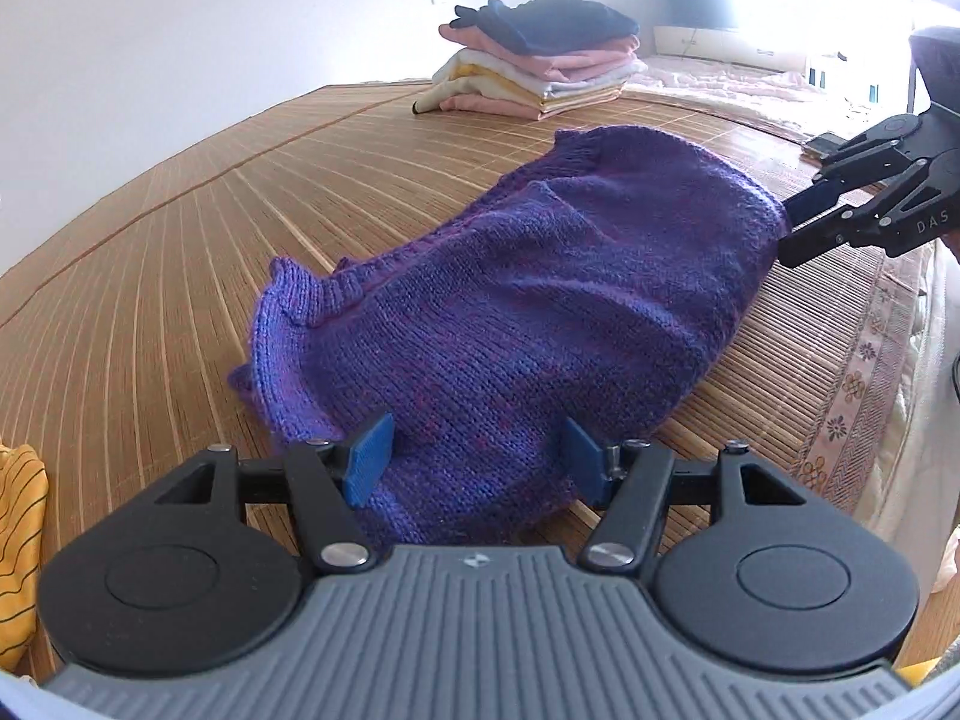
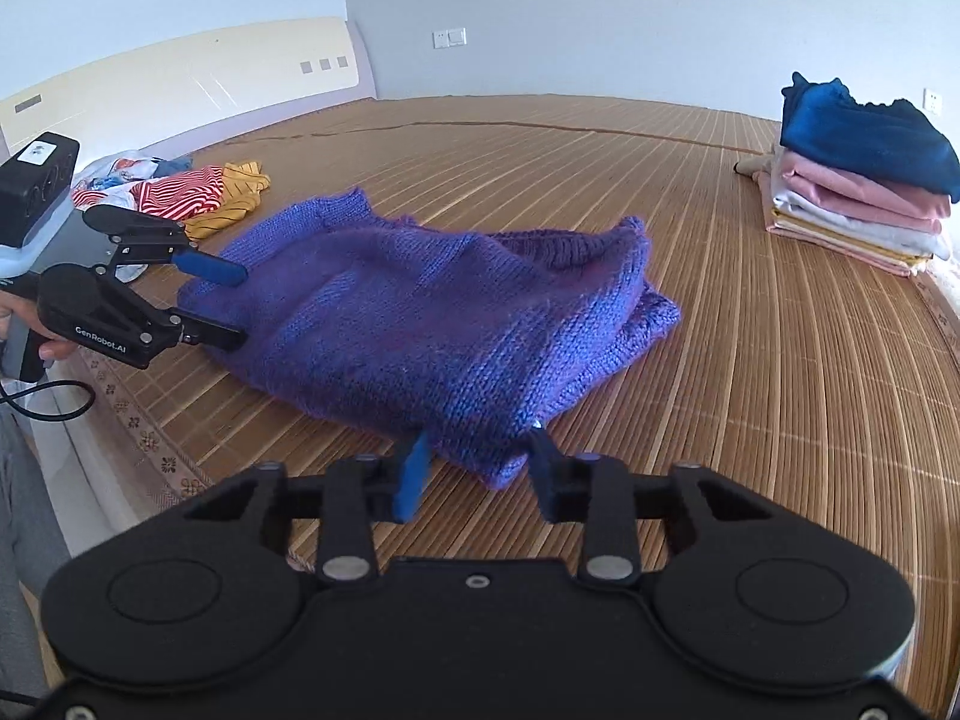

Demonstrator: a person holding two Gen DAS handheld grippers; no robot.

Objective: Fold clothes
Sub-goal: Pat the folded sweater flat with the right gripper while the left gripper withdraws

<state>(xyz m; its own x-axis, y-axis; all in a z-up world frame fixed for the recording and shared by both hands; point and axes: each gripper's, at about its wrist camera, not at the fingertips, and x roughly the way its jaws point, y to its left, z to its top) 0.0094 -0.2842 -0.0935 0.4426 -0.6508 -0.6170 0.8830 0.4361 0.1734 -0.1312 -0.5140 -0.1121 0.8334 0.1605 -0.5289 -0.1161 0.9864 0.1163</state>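
Note:
A purple-blue knitted sweater [image 1: 510, 300] [image 2: 420, 324] lies partly folded on the bamboo mat [image 1: 180, 252]. My left gripper [image 1: 477, 459] is open, its blue pads standing on either side of the sweater's near end. In the right wrist view the left gripper [image 2: 228, 303] shows at the left, its fingers apart at the sweater's edge. My right gripper [image 2: 478, 471] is open too, with a sweater corner between its pads. From the left wrist view the right gripper [image 1: 795, 225] sits at the sweater's far right edge, held by a person's hand.
A stack of folded clothes [image 1: 534, 66] [image 2: 858, 192] stands at the far side of the mat. A pile of unfolded striped garments [image 2: 180, 192] lies near the headboard [image 2: 180, 78]; a yellow striped one [image 1: 18, 528] shows at the left. The bed edge [image 1: 870, 360] runs along the right.

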